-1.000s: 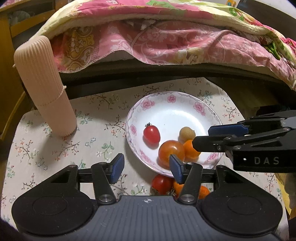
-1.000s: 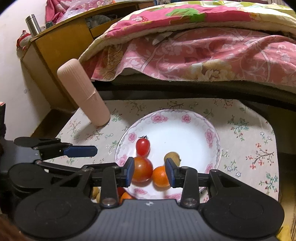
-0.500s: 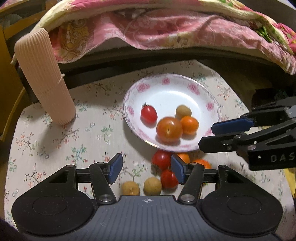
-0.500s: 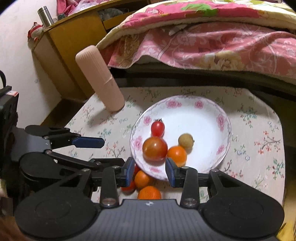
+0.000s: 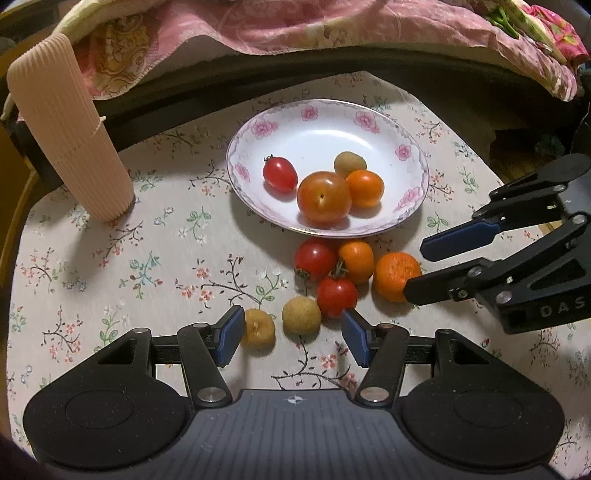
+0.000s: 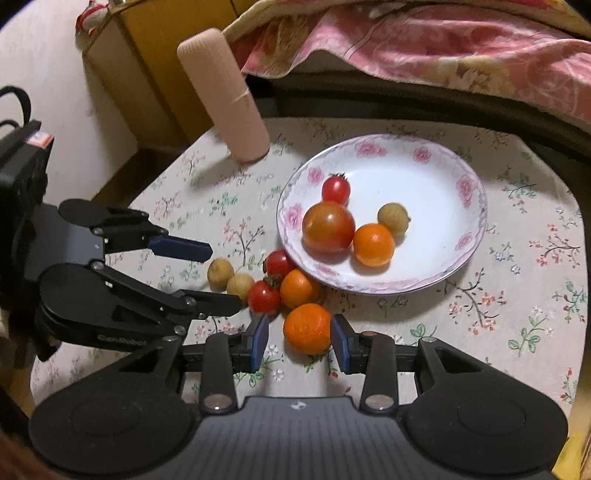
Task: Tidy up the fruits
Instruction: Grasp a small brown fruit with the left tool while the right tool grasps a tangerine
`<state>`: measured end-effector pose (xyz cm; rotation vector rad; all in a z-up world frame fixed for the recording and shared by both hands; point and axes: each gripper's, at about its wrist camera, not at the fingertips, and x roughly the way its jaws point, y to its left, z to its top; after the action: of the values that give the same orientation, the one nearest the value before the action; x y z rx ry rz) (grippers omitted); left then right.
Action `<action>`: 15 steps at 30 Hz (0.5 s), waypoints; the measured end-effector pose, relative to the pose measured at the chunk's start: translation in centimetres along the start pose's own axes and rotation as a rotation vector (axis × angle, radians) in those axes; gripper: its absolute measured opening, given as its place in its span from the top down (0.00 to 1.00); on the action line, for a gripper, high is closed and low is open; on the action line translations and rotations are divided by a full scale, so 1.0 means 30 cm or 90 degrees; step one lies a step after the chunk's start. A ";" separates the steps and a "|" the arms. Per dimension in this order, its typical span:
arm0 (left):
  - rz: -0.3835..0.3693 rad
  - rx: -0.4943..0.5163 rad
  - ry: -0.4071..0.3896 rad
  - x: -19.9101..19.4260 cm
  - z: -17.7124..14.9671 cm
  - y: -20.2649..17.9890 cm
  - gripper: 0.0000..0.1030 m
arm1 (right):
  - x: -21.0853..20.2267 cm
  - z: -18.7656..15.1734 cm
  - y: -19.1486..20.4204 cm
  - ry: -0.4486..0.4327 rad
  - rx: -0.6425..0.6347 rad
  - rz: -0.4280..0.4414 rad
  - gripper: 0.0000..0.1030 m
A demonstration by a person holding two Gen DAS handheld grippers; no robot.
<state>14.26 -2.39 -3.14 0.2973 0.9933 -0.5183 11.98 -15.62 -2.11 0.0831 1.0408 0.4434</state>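
A white plate with a pink rose rim (image 5: 406, 151) (image 6: 465, 184) holds a cherry tomato (image 5: 280, 172), a large tomato (image 5: 324, 196), a small orange (image 5: 365, 187) and a longan (image 5: 349, 163). On the floral cloth in front of it lie two red tomatoes (image 5: 314, 258), a small orange (image 5: 356, 260), a mandarin (image 5: 395, 275) (image 6: 306, 328) and two longans (image 5: 301, 315) (image 6: 219, 273). My left gripper (image 5: 293, 339) (image 6: 221, 278) is open, with both longans between its fingertips. My right gripper (image 6: 300, 341) (image 5: 415, 267) straddles the mandarin with a gap at the left pad.
A ribbed pink cylinder (image 5: 70, 129) (image 6: 229, 96) stands upright at the cloth's far left corner. A pink floral quilt (image 5: 295, 22) hangs over the bed edge behind the table. A wooden cabinet (image 6: 147, 74) stands beyond the left edge.
Both grippers have drawn back from the plate and sunk toward the cloth, so the loose fruits came into view. The left jaws stand a little wider. The right jaws now flank the mandarin.
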 end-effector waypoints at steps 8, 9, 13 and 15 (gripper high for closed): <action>0.012 0.006 0.003 0.009 -0.022 0.017 0.35 | 0.029 0.000 0.029 0.000 -0.036 -0.021 0.58; 0.015 0.007 0.004 0.013 -0.025 0.020 0.35 | 0.028 0.003 0.031 -0.001 -0.037 -0.021 0.58; 0.018 0.008 0.010 0.030 -0.035 0.036 0.35 | 0.028 0.010 0.030 0.001 -0.034 -0.020 0.58; 0.018 0.008 0.015 0.044 -0.039 0.042 0.33 | 0.029 0.009 0.028 0.003 -0.035 -0.021 0.58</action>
<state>14.69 -1.14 -4.87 0.3289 1.0071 -0.4960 12.32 -14.49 -2.44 0.0161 1.0324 0.4422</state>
